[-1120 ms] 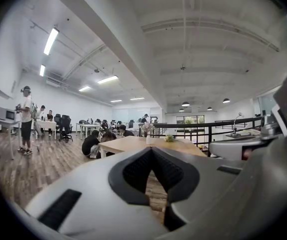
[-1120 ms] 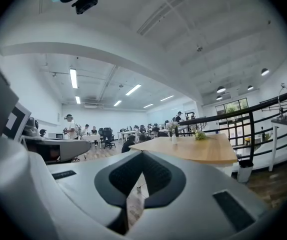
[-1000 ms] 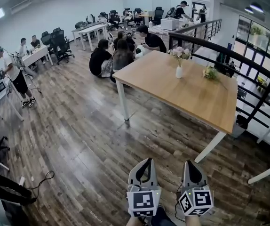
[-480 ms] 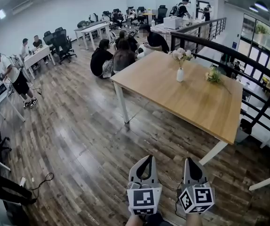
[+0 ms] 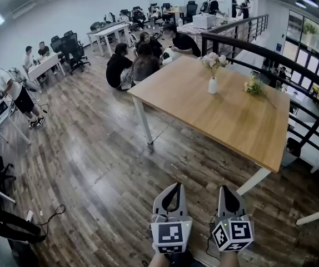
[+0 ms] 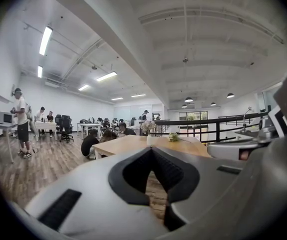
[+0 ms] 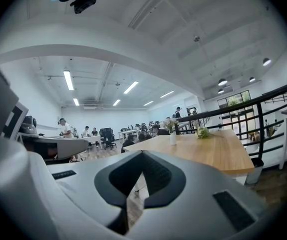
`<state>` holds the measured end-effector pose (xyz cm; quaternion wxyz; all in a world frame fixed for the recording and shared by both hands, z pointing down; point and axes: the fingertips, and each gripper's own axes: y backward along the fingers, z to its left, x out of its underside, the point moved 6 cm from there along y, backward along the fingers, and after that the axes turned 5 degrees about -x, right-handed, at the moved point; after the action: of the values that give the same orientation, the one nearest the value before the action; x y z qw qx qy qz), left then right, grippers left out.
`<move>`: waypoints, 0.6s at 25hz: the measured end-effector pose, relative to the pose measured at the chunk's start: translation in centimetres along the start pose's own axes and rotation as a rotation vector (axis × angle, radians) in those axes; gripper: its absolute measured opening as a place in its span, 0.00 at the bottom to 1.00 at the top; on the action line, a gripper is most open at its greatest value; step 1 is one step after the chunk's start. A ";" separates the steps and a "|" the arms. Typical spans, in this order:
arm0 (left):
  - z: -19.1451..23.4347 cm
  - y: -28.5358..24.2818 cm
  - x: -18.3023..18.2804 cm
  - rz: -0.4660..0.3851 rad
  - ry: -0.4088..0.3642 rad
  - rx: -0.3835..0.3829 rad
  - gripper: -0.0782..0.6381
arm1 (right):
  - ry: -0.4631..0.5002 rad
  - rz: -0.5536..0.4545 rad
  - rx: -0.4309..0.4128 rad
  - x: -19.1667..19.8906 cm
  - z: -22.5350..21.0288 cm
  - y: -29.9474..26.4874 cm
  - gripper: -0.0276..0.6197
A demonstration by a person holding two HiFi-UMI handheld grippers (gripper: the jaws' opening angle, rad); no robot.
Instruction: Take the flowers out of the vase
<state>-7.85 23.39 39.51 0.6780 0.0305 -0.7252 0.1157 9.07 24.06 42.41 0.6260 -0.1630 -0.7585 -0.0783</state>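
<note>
Hovering low at six o'clock of the head view are two grey, smooth plastic grippers side by side, the left gripper (image 5: pixel 176 187) and the right gripper (image 5: pixel 225 188); each carries one marker cube (image 5: pixel 170 238) of black-and-white squares; both pairs of jaws are pressed together at the tips, nothing between them; one rectangular table (image 5: pixel 204 113), pale wood on white legs, lies at one o'clock, well apart from them; toward its far side stands one slim white vase (image 5: pixel 213 85), upright, holding one bunch of pale pink flowers (image 5: pixel 213 61); one loose greenish bunch (image 5: pixel 253 85) lies at the vase's three o'clock, apart from it; one dark metal railing (image 5: pixel 270 52) runs behind; the floor (image 5: pixel 93 166) is dark wood planks.
</note>
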 end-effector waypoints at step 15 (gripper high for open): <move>0.9 -10.5 -1.5 -0.006 -0.004 0.070 0.15 | -0.003 -0.004 0.076 -1.9 -4.2 -8.5 0.05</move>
<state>-6.52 12.87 39.28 0.6753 0.0567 -0.7221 0.1389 10.37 14.50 42.13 0.6303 -0.1376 -0.7624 -0.0506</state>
